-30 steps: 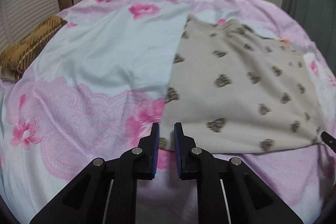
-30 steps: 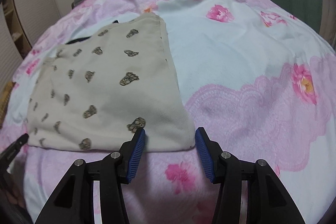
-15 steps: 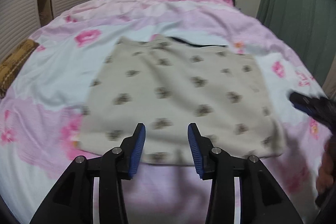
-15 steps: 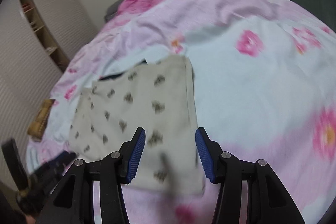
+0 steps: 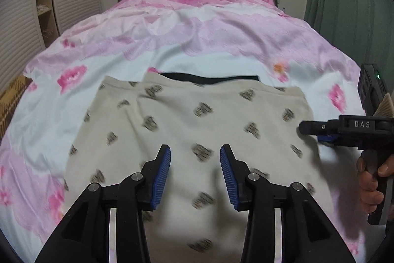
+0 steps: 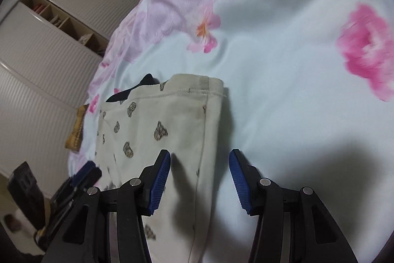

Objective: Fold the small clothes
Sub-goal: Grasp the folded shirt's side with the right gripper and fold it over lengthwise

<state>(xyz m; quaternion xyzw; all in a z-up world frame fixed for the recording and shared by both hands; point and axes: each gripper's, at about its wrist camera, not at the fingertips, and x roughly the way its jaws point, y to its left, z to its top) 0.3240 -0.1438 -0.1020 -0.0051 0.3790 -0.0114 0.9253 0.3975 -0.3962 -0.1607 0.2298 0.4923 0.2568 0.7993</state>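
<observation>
Lying flat on the pink-and-white floral bedspread [image 5: 221,41], the cream knit garment printed with small brown bear motifs [image 5: 197,115] is folded into a rough rectangle, with a black fabric edge [image 5: 211,78] showing at its far side. The left gripper [image 5: 195,174] hangs above the garment's near half, tilted downward, its blue-padded jaws spread with nothing between them. The right gripper [image 6: 199,179] hovers over the garment's right edge, angled down, jaws likewise apart and empty. A hand [image 5: 371,179] grips its handle in the left wrist view.
</observation>
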